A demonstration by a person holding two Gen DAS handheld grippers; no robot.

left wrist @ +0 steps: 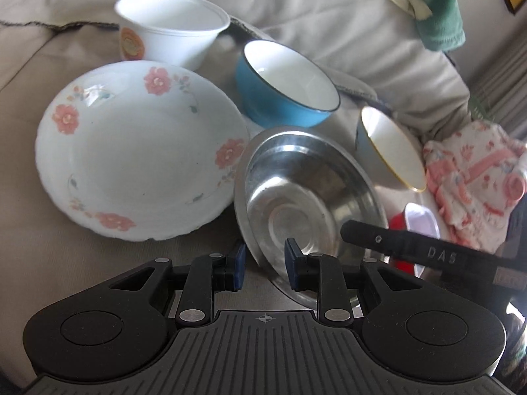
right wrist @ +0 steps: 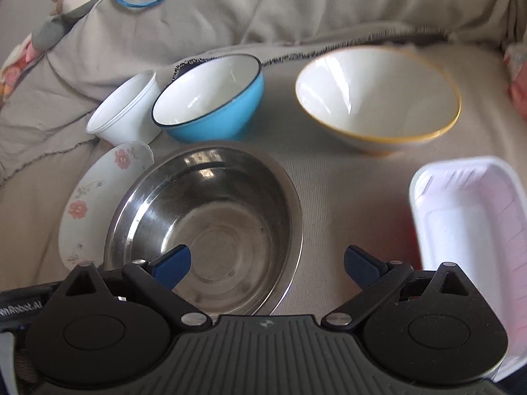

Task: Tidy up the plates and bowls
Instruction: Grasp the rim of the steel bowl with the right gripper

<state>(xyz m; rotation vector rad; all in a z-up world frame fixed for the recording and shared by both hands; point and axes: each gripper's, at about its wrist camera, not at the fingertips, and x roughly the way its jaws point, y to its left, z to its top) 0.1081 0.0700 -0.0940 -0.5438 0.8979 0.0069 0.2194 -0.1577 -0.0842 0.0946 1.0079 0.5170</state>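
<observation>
The steel bowl (right wrist: pixel 210 227) is sitting on the couch cover (right wrist: pixel 329 197), leaning on the flowered plate (left wrist: pixel 131 151). The left gripper (left wrist: pixel 265 263) is straddling its rim, not pinching. The right gripper (right wrist: pixel 266 266) is hanging wide apart. A weak pinch might let the shiny bowl slip and bang the plate.

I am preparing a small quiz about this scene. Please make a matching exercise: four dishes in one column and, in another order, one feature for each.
Dishes:
1. steel bowl
2. blue bowl
3. flat plate
4. large white bowl

Features:
A. pink flowers along the edge
B. thin gold rim
C. shiny bare metal, nearest both tools
D. dark rim, white inside

Pairs: 1-C, 2-D, 3-A, 4-B
</observation>
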